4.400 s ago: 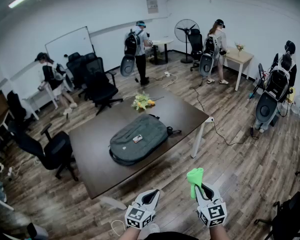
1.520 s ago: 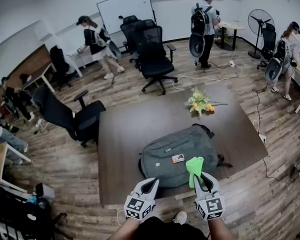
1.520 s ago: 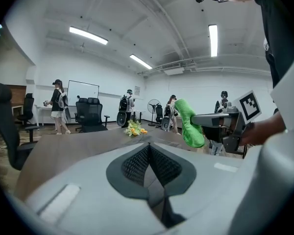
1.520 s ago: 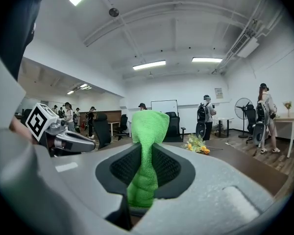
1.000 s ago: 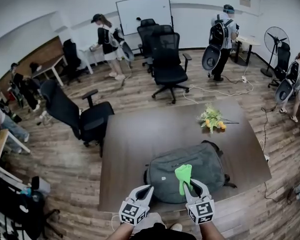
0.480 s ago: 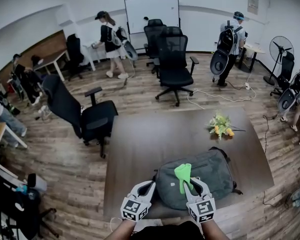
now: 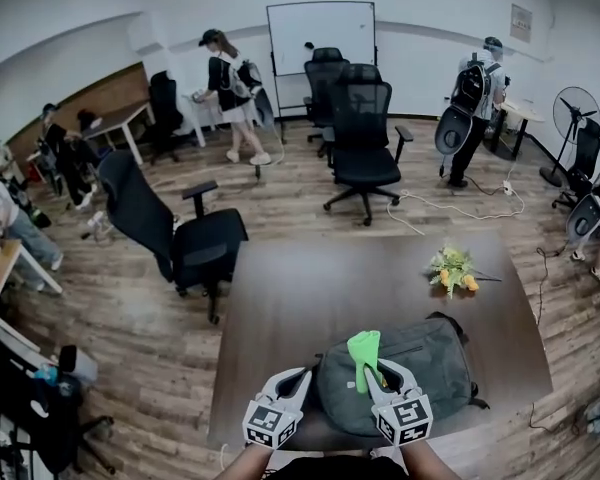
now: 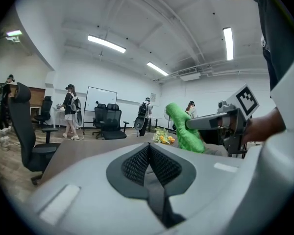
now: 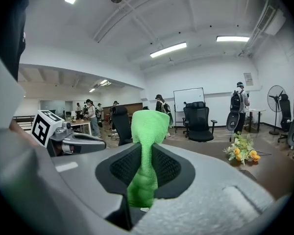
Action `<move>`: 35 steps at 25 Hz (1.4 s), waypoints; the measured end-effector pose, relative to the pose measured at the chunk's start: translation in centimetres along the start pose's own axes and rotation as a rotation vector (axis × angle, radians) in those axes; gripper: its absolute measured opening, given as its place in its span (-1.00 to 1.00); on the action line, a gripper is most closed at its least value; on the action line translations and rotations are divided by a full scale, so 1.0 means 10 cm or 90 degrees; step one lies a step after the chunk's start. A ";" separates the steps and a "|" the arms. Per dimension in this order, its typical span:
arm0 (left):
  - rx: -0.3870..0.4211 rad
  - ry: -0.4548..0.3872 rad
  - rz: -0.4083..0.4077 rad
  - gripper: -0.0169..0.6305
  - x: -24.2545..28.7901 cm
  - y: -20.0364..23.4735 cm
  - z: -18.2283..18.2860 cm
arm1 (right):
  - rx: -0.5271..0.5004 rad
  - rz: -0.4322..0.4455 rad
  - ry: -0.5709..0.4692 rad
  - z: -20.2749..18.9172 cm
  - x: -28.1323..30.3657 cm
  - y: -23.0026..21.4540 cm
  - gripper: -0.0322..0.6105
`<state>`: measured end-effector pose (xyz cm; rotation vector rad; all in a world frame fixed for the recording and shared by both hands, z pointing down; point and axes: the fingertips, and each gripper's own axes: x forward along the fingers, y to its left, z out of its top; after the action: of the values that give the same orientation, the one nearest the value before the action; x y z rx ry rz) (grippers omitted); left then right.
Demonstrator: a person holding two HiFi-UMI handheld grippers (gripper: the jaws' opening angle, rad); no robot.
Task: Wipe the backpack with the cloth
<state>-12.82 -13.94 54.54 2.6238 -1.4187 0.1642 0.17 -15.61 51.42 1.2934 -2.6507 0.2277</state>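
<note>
A grey-green backpack lies flat on the dark brown table, near its front right corner. My right gripper is shut on a bright green cloth, which sticks up from the jaws over the backpack's near edge. In the right gripper view the cloth stands pinched between the jaws. My left gripper is shut with nothing in it, held just left of the backpack at the table's front edge. The left gripper view shows the cloth and the right gripper's marker cube to its right.
A bunch of yellow flowers lies on the table beyond the backpack. Black office chairs stand left of and behind the table. Several people with backpacks stand about the room. A whiteboard and a fan stand by the far wall.
I have walked around to the table; the backpack has come from far ahead to just under my grippers. The right gripper has kept the cloth throughout.
</note>
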 end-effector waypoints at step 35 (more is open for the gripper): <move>-0.066 0.106 0.131 -0.89 -0.05 0.14 -0.68 | -0.027 0.097 0.302 -1.53 1.06 0.02 -0.68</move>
<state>-14.44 -13.02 61.24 2.3203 -1.5890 0.3152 -4.90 -20.27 68.69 0.8877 -2.3279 0.4375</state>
